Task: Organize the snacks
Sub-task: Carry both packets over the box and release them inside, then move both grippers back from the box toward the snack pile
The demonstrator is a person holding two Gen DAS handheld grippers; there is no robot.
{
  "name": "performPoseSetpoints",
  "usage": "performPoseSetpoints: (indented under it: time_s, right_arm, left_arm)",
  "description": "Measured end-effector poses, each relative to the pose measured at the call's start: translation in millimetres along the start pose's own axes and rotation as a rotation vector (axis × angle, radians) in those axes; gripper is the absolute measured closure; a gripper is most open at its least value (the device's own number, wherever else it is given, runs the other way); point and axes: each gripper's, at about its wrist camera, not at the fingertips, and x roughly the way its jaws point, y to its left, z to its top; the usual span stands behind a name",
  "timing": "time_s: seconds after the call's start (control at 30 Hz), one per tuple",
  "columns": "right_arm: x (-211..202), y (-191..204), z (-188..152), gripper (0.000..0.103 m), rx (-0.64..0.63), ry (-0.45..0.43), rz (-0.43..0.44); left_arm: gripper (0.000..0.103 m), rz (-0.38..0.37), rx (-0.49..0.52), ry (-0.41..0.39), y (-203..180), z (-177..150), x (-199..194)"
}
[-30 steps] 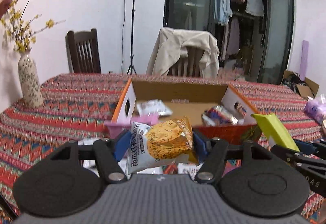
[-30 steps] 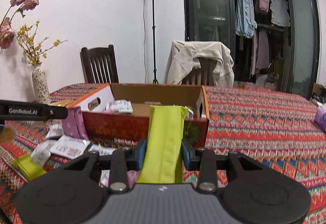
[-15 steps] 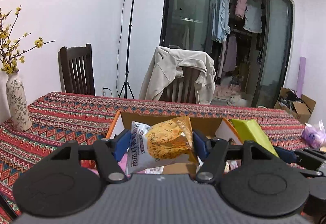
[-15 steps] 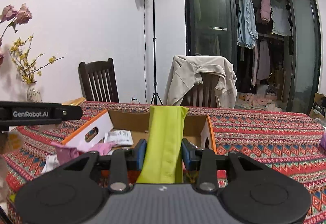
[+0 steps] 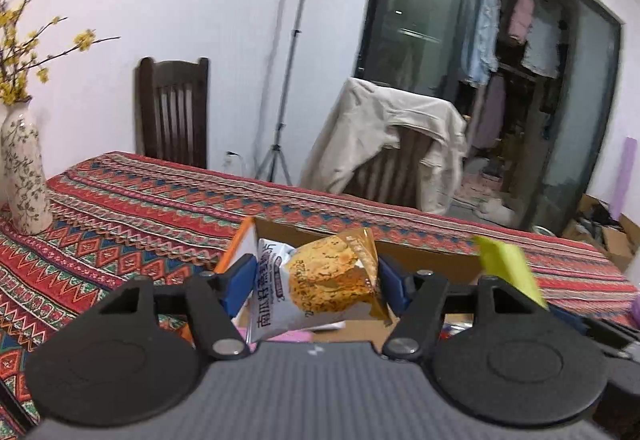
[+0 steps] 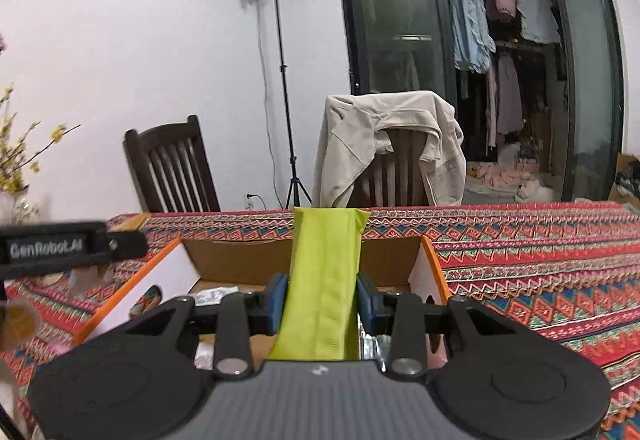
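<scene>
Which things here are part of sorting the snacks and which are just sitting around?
Job: orange-and-white cracker packet in left gripper; lime-green flat packet in right gripper; open cardboard box.

Lying about: floral ceramic vase, beige jacket draped on chair, light stand.

A: What did the left gripper (image 5: 316,286) look like?

B: It had a grey ribbed body with a small white mark at the front edge, two round black discs either side of that mark, black link arms, a silver screw (image 5: 228,347) on each, and blue fingertip pads (image 5: 241,279).

A: And the right gripper (image 6: 322,298)?

B: It was the same build: grey ribbed housing, black discs, silver screws, blue pads. Seen from its camera, the other unit's black bar (image 6: 68,246) carried white "GenRobot.AI" lettering.
</scene>
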Motion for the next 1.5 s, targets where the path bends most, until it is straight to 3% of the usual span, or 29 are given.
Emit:
performPoseSetpoints:
  time_s: [0.2,0.5,0.53,0.57,0.6,0.63,0.67,0.77,1.0,1.5]
  right_arm:
    - [26,-14,-13,0.067,0.051,0.019,0.017]
    - [33,-17,-20,0.063,0.051,0.045,0.015]
    - [32,-18,-20,0.058,0.053,0.047,0.018]
    - [32,-19,-19,0.041,0.060,0.049,0.023]
    - [31,-20,-19,0.031,0.070,0.045,0.028]
    - [29,-21,-19,0.013,0.075,0.037,0.031]
    - [28,-21,-19,0.005,0.078,0.032,0.034]
    - [25,-23,-19,0.001,0.095,0.024,0.040]
    - [20,-21,-19,0.000,0.086,0.017,0.041]
    - [-35,1,-17,0.000,0.000,0.010,0.039]
  left_arm:
    - [0.037,0.045,-0.009,0.039,14,-11,25]
    - [0.032,0.041,-0.008,0.034,11,-22,24]
    - [0.030,0.042,-0.005,0.009,11,-23,20]
    - [0.021,0.042,-0.001,-0.011,10,-23,16]
    - [0.007,0.043,-0.001,-0.029,9,-23,12]
    - [0.000,0.047,-0.007,-0.049,9,-23,8]
    - [0.000,0.052,-0.012,-0.077,8,-23,3]
    - [0.000,0.040,-0.012,-0.111,7,-22,-6]
    - [0.000,0.027,-0.027,-0.124,4,-17,-21]
    - [0.000,0.007,-0.004,-0.145,5,-9,-73]
